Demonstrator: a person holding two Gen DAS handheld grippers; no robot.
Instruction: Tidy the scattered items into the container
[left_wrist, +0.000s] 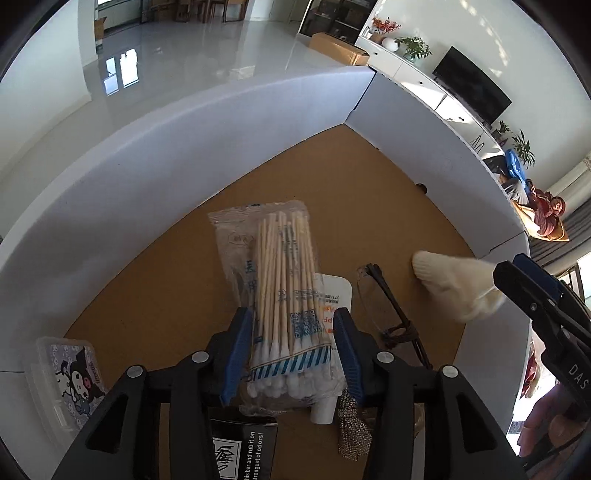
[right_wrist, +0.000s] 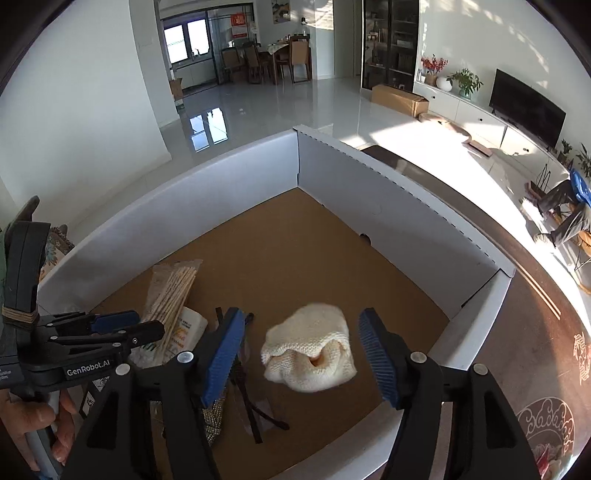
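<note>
Glossy white floor (right_wrist: 280, 107), dark TV (right_wrist: 526, 107) on a long white cabinet (right_wrist: 476, 114), potted plant (right_wrist: 466, 82) beside a white vase (right_wrist: 443, 83), cardboard box (right_wrist: 399, 98) on the floor, dining table with chairs (right_wrist: 273, 59), dark glass cabinet (right_wrist: 389, 40), patterned brown worktop (right_wrist: 546, 354).

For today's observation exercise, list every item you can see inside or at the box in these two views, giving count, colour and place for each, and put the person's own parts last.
box: one, white walls, brown floor, holds everything below
cotton swab pack: one, clear bag, pale sticks, between the left gripper's fingers
knitted sock: one, cream, between the right gripper's fingers, untouched
glasses: one pair, dark frame, right of the swabs
white tube: one, under the swabs
cartoon case: one, clear, at the left wall
black carton: one, white print, near edge
sparkly item: one, silver, beside the carton
left gripper: black, blue pads
right gripper: black, blue pads, open
hand: one, holding the left gripper
</note>
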